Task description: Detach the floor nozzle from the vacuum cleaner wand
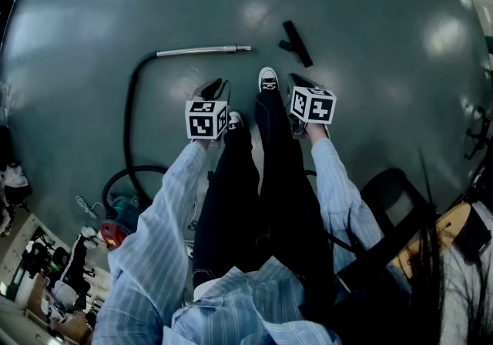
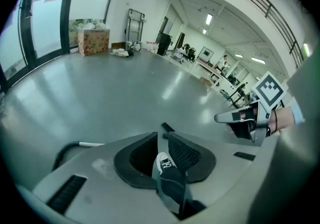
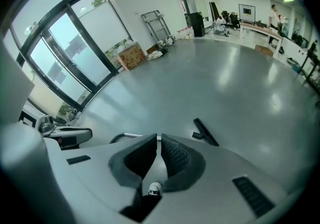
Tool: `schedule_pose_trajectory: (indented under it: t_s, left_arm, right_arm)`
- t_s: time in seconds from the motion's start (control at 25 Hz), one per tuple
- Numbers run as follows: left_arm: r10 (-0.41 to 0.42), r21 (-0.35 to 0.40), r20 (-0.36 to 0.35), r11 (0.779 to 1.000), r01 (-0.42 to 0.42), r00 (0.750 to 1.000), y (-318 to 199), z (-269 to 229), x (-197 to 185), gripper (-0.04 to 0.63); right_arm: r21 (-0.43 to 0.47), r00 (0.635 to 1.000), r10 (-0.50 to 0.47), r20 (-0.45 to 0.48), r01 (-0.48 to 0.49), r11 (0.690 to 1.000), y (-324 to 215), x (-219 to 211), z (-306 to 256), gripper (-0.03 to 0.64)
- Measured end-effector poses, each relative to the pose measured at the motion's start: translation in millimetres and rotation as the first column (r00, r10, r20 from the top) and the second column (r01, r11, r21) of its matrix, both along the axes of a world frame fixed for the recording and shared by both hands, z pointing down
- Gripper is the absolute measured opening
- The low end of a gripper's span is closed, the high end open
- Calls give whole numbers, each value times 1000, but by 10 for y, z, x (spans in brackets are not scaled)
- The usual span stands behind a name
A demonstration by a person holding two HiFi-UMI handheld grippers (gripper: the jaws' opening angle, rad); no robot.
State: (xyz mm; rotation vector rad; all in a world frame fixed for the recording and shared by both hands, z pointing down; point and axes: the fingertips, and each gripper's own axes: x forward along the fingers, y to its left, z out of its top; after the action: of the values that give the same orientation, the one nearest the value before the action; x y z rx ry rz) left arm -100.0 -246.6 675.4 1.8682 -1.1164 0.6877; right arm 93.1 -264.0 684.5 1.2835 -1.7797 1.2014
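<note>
1. Though near the wand's tip, floor nozzle lies apart from wand; both flat on glossy grey-green floor.
2. Hose curves from wand toward vacuum body.
3. Left gripper: jaws slightly apart, nothing btwn. Right gripper: jaws together, empty.
4. Gripper views only: big open hall w/ tall windows, cardboard box.

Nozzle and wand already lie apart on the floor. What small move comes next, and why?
Likely just lower both hands and stop: the nozzle lies clear of the wand, and the left gripper and right gripper hold nothing.
</note>
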Motion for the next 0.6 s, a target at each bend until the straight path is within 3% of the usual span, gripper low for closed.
schedule_pose_trajectory:
  t_s: [0.2, 0.4, 0.6]
  left_arm:
    - [-59, 86, -52, 994, 63, 997, 197, -739, -209, 21]
    - [-101, 138, -88, 984, 113, 991, 500, -1330, -426, 15]
    - [-87, 189, -143, 975, 113, 986, 935, -1738, -578, 15]
  right_arm:
    - [32, 999, 33, 17, -34, 999, 276, -226, -504, 29]
    - [64, 997, 76, 27, -77, 995, 474, -358, -1097, 29]
    - [142, 993, 91, 79, -101, 985, 682, -591, -1669, 29]
